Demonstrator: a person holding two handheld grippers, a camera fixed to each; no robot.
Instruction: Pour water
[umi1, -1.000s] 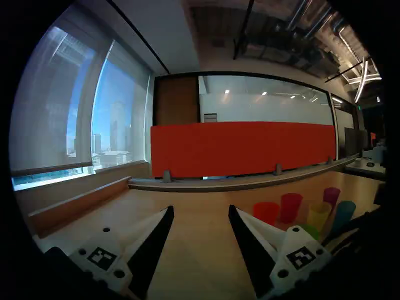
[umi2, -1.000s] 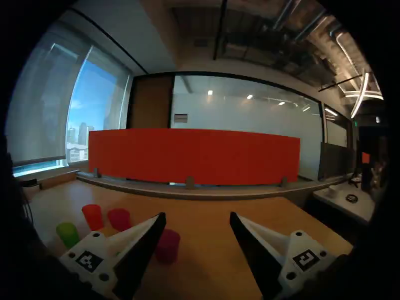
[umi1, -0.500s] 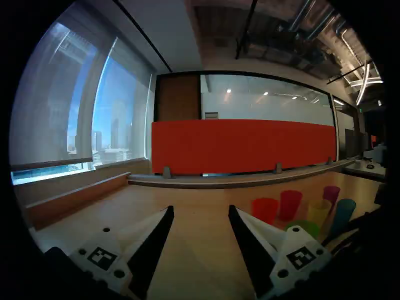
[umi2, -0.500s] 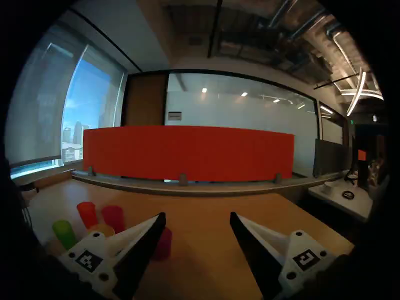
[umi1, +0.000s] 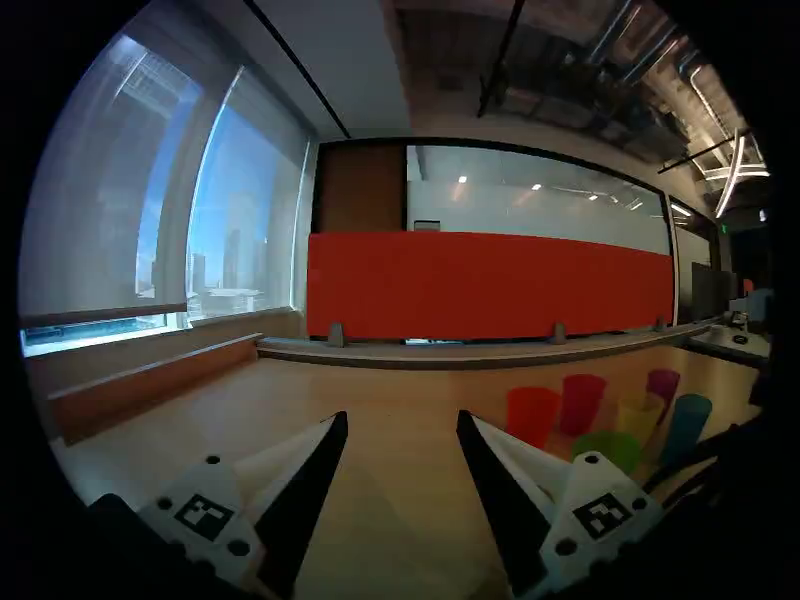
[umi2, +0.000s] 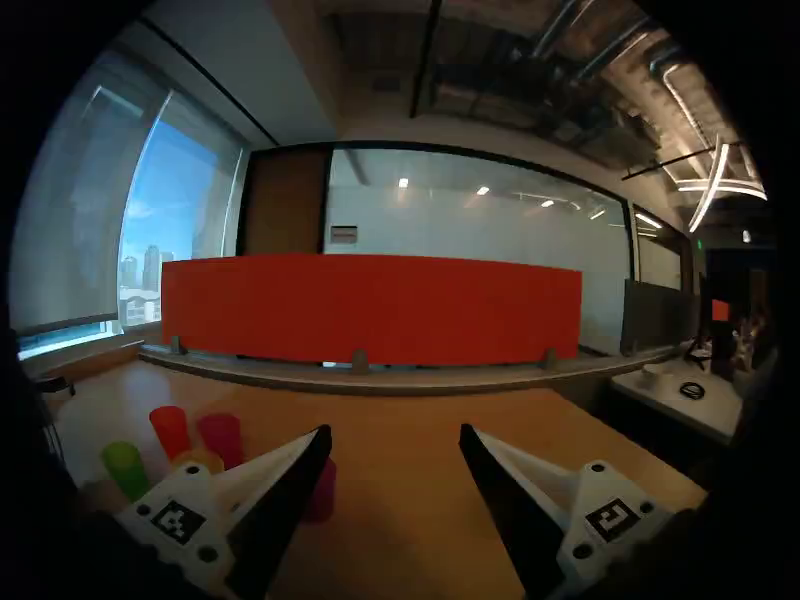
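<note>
Several coloured plastic cups stand in a cluster on the wooden table. In the left gripper view they are to the right: an orange-red cup, a pink-red cup, a yellow cup, a magenta cup, a teal cup and a green cup. My left gripper is open and holds nothing. In the right gripper view the cups are at the lower left: green cup, orange-red cup, pink-red cup, and a magenta cup partly behind the left finger. My right gripper is open and holds nothing.
A red divider panel runs along the table's far edge. Large windows lie to the left. A side desk with small objects stands at the right.
Both gripper views have tilted slightly upward and drawn back; the cups sit lower in the pictures, and the magenta cup has slid further behind the right gripper's left finger.
</note>
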